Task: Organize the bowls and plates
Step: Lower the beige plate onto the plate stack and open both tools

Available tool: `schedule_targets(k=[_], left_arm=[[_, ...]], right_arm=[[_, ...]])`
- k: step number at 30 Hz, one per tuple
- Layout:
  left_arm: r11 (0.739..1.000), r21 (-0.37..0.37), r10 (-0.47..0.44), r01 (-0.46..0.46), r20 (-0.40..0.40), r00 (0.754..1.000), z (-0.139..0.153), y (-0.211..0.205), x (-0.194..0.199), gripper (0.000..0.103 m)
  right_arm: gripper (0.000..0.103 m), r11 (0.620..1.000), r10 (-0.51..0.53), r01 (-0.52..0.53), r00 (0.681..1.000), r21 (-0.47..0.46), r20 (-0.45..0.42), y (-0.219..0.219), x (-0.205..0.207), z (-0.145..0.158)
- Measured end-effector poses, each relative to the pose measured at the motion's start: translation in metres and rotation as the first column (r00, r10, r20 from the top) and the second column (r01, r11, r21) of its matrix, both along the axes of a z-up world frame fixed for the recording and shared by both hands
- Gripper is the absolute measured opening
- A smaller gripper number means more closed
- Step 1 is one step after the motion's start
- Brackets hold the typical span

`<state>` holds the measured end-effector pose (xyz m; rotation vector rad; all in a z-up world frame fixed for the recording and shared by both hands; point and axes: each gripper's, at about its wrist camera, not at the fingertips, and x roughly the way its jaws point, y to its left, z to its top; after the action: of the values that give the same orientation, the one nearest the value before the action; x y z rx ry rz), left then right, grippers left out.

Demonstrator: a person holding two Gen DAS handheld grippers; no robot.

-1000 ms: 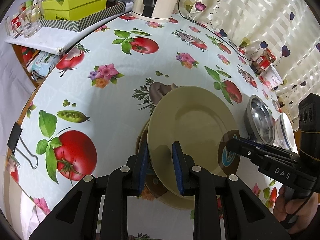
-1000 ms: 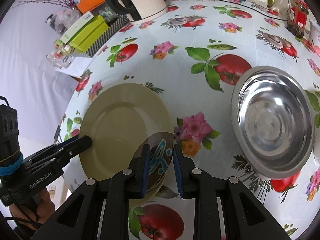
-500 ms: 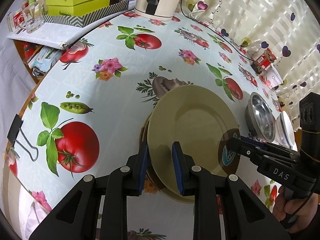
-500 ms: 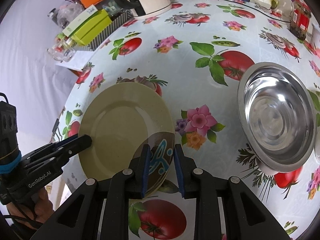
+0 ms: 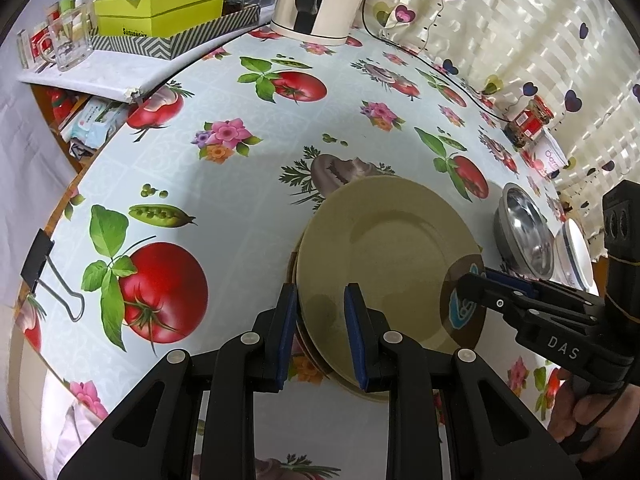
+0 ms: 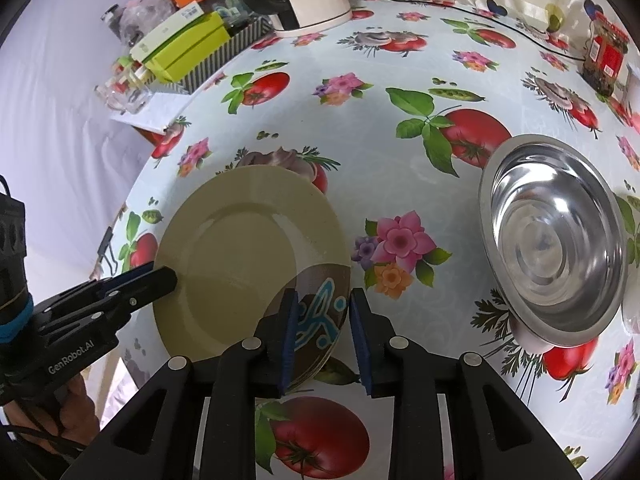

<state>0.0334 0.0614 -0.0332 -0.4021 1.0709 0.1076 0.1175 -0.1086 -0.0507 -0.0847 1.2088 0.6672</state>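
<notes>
On the tomato-print worktop, the beige plate tops a small stack. Left hand-held gripper seems spread around its near rim; right hand-held gripper straddles the brown patch, jaws opening. Steel bowl sits nearby.

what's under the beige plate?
In the left wrist view, rims of more plates show beneath the beige plate, stacked on the tablecloth. How many there are, and their faces, can't be told: the top plate covers them.
</notes>
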Motion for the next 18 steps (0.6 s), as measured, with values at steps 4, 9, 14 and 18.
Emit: schedule_targets(k=[4, 9, 14, 18], left_arm=[[1.000, -0.002, 0.000, 0.000, 0.006, 1.000, 0.001, 0.001, 0.000, 0.025], [1.000, -0.004, 0.011, -0.011, 0.011, 1.000, 0.000, 0.006, -0.001, 0.025], [1.000, -0.010, 0.017, -0.017, 0.011, 1.000, -0.002, 0.011, 0.005, 0.025], [1.000, -0.015, 0.012, -0.012, 0.006, 1.000, -0.006, 0.013, 0.011, 0.025]], right_arm=[[0.027, 1.000, 0.001, -0.001, 1.000, 0.000, 0.011, 0.000, -0.001, 0.002], [0.027, 1.000, -0.008, 0.008, 1.000, 0.004, 0.015, -0.002, 0.000, 0.003], [0.027, 0.999, -0.033, 0.032, 0.999, 0.014, 0.040, -0.009, 0.004, 0.009], [0.024, 0.999, -0.035, 0.034, 0.997, 0.023, 0.065, -0.009, 0.006, 0.011]])
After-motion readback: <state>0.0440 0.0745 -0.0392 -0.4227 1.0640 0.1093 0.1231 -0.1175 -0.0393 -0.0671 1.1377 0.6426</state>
